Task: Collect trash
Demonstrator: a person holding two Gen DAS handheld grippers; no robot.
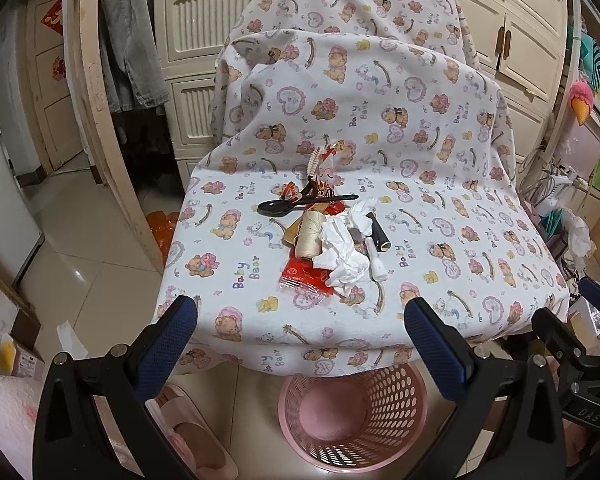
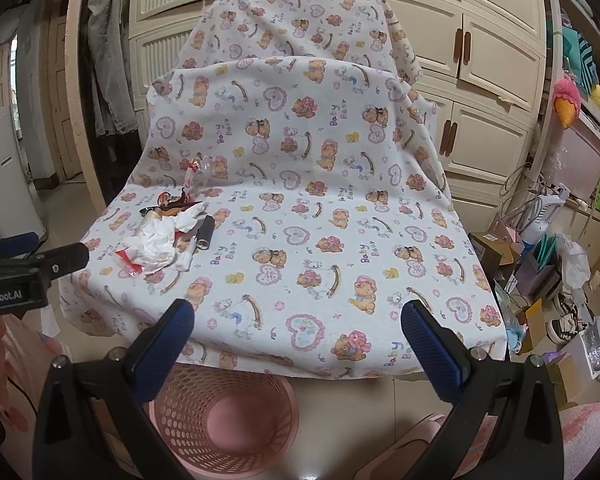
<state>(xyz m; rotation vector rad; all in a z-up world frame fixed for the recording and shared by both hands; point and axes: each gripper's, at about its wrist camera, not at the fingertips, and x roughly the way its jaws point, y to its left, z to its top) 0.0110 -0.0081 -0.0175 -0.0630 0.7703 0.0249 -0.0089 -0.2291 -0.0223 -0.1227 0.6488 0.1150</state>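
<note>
Nothing collected yet: the trash pile [image 1: 332, 236] lies mid-seat on the covered chair [image 1: 480, 240], the pink basket [image 1: 380, 412] sits empty, and the left gripper [image 1: 300, 332] and right gripper [image 2: 296, 332] are wide apart, holding nothing.

Both wrist views look forward and slightly down from near the front edge of the bear-print cloth-covered seat [image 1: 380, 128]. They share its backrest, the perforated pink plastic basket [image 1: 384, 420] at bottom centre, and the cream panelled cabinets [image 2: 496, 60] behind. The right view sits further right, putting the crumpled white tissue pile [image 2: 156, 246] at its left.

Before you, a white bear-print cloth [image 1: 440, 240] covers the seat, bearing crumpled white tissue [image 1: 346, 252], a black plastic spoon [image 1: 288, 206], cream thread spool [image 1: 310, 236] and red wrapper [image 1: 304, 278] (possibly snack packaging).
</note>
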